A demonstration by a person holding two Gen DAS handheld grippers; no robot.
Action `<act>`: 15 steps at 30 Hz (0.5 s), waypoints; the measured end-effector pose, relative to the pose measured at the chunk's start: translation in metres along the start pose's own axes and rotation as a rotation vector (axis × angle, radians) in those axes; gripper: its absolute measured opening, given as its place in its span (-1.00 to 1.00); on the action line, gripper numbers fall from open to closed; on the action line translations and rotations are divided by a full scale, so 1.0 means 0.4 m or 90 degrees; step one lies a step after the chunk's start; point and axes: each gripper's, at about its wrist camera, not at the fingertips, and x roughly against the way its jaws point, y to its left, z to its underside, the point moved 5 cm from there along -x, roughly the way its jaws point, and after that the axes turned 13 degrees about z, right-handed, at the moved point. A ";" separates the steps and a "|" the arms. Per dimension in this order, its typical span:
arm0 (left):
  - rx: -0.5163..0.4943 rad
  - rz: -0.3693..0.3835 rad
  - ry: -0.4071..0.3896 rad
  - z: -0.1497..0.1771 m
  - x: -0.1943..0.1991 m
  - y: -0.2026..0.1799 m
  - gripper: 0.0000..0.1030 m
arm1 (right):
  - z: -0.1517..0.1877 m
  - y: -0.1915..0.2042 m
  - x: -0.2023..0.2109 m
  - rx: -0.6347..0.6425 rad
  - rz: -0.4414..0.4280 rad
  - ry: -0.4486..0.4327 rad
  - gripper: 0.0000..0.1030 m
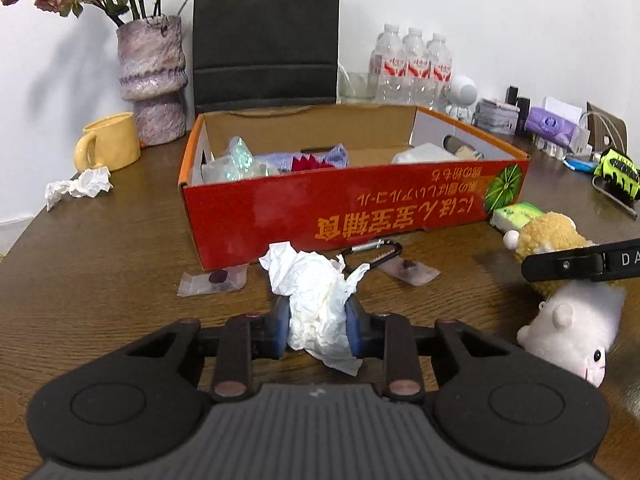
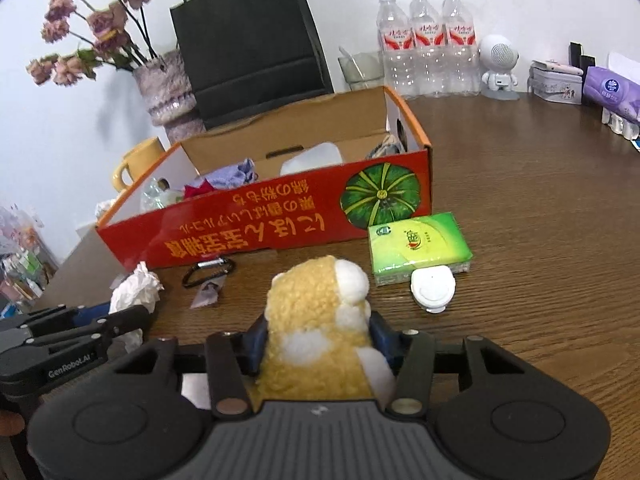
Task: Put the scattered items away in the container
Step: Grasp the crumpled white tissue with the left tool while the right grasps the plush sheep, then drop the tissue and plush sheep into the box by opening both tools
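Observation:
The red cardboard box (image 1: 320,208) stands open on the brown table with several items inside. In front of it, my left gripper (image 1: 318,328) is shut on a crumpled white tissue (image 1: 316,292), with a blue pad pressing each side. My right gripper (image 2: 318,340) is shut on a yellow-and-white plush toy (image 2: 312,312), which fills the gap between its pads. The toy (image 1: 552,232) also shows at the right of the left wrist view. Loose near the box (image 2: 260,236) lie a black carabiner (image 1: 376,254), two clear packets (image 1: 212,280), a green tissue pack (image 2: 418,246) and a small white cap (image 2: 433,290).
A yellow mug (image 1: 108,144) and another crumpled tissue (image 1: 80,186) sit at the far left. Behind the box stand a vase of dried flowers (image 1: 154,80), a black paper bag (image 1: 266,36) and three water bottles (image 1: 412,64). Small clutter lines the back right edge.

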 end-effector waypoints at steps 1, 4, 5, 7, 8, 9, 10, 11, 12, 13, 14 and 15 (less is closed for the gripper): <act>-0.001 0.000 -0.007 -0.002 0.007 -0.002 -0.46 | -0.004 -0.002 0.007 -0.001 -0.003 -0.008 -0.06; 0.017 0.014 -0.040 -0.015 0.036 -0.006 -0.46 | -0.019 -0.007 0.034 -0.006 -0.017 -0.036 -0.06; 0.024 0.024 -0.054 -0.023 0.049 -0.008 -0.46 | -0.028 -0.007 0.044 -0.008 -0.025 -0.048 -0.06; 0.023 0.034 -0.081 -0.049 0.076 -0.016 -0.46 | -0.053 -0.007 0.062 -0.010 -0.035 -0.072 -0.06; 0.020 0.037 -0.096 -0.069 0.090 -0.020 -0.46 | -0.072 -0.006 0.070 -0.010 -0.040 -0.085 -0.06; 0.020 0.042 -0.111 -0.091 0.102 -0.022 -0.46 | -0.093 -0.005 0.075 -0.010 -0.044 -0.096 -0.06; 0.019 0.048 -0.125 -0.115 0.111 -0.024 -0.46 | -0.116 -0.003 0.080 -0.012 -0.048 -0.108 -0.06; 0.017 0.052 -0.138 -0.143 0.119 -0.027 -0.46 | -0.143 0.001 0.085 -0.012 -0.051 -0.123 -0.06; 0.015 0.053 -0.151 -0.170 0.123 -0.029 -0.45 | -0.167 0.005 0.087 -0.012 -0.052 -0.137 -0.06; 0.012 0.051 -0.161 -0.195 0.123 -0.029 -0.45 | -0.193 0.009 0.089 -0.012 -0.052 -0.152 -0.06; 0.010 0.051 -0.172 -0.222 0.120 -0.027 -0.45 | -0.219 0.014 0.087 -0.015 -0.052 -0.165 -0.06; 0.010 0.050 -0.180 -0.247 0.115 -0.025 -0.45 | -0.243 0.018 0.083 -0.020 -0.053 -0.174 -0.06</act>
